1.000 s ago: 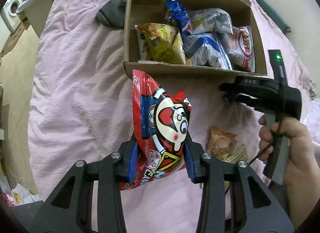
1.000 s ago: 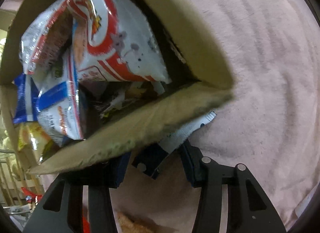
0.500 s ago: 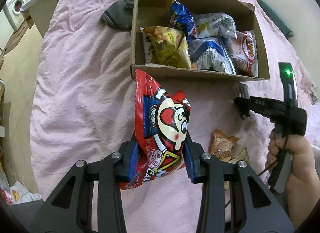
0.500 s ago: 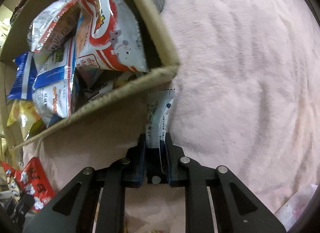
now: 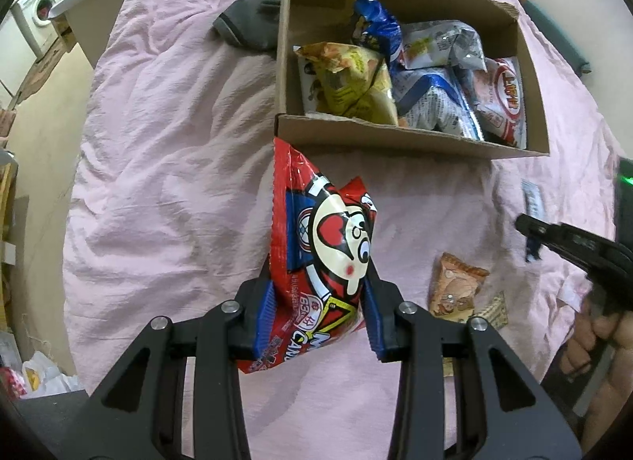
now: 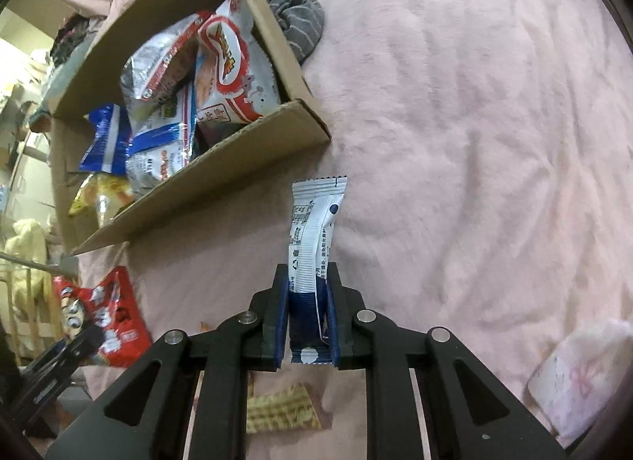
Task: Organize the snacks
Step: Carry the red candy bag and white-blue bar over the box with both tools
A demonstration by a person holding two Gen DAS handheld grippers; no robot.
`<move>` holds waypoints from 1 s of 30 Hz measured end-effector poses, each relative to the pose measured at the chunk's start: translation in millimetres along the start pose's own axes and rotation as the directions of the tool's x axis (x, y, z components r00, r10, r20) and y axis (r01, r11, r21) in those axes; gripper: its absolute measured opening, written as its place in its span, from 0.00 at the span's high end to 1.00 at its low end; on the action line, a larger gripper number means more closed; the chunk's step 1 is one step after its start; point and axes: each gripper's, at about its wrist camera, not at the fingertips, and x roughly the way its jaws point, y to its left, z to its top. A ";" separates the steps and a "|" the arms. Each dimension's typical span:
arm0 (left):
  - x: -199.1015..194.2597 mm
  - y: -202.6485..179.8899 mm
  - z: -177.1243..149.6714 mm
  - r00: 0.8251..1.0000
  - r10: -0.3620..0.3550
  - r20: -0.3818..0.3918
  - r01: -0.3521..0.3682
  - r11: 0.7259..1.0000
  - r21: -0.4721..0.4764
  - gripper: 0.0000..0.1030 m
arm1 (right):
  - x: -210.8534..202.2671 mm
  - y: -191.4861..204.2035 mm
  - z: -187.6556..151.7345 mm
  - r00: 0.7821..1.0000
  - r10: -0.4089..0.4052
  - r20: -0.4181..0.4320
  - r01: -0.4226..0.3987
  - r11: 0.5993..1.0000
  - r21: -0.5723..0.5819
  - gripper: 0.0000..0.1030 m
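Observation:
My left gripper (image 5: 318, 301) is shut on a red snack bag with a cartoon face (image 5: 322, 238), held above the pink bedcover just in front of the cardboard box (image 5: 411, 139). The box holds several snack bags (image 5: 431, 76). My right gripper (image 6: 306, 325) is shut on a slim white-and-blue packet (image 6: 314, 230), held upright near the box's front right corner (image 6: 312, 123). The right gripper also shows at the right edge of the left wrist view (image 5: 532, 228). The red bag shows at lower left of the right wrist view (image 6: 105, 317).
A small brown snack pack (image 5: 455, 286) and a wafer packet (image 6: 283, 408) lie on the pink bedcover (image 5: 166, 167) near the grippers. A grey sock (image 5: 249, 21) lies behind the box. A pale packet (image 6: 581, 373) lies at far right. The bed edge runs along the left.
My right gripper closed on the white-and-blue packet and drew it back out from under the box's front edge. My left gripper rose slightly with the red bag.

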 end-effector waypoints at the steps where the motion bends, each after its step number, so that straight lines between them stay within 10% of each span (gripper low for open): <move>1: -0.1 0.5 0.6 1.000 0.000 0.001 0.000 1.000 -0.003 0.67 | -3.6 -1.0 -1.4 1.000 0.003 0.005 -0.003 1.000 0.005 0.83; 14: -18.2 6.2 -2.6 0.998 0.022 0.067 -0.021 1.000 -0.018 0.68 | -67.0 -4.9 -33.6 0.978 0.149 0.145 -0.154 0.988 0.019 0.83; 22: -52.1 17.0 4.4 0.987 -0.017 0.161 0.025 0.998 -0.052 0.70 | -115.4 15.4 -34.4 0.903 0.257 0.345 -0.247 0.966 -0.072 0.83; 30: -99.5 12.2 36.6 0.956 -0.051 0.289 0.063 0.997 -0.034 0.74 | -128.5 40.1 -11.2 0.872 0.319 0.372 -0.290 0.948 -0.133 0.83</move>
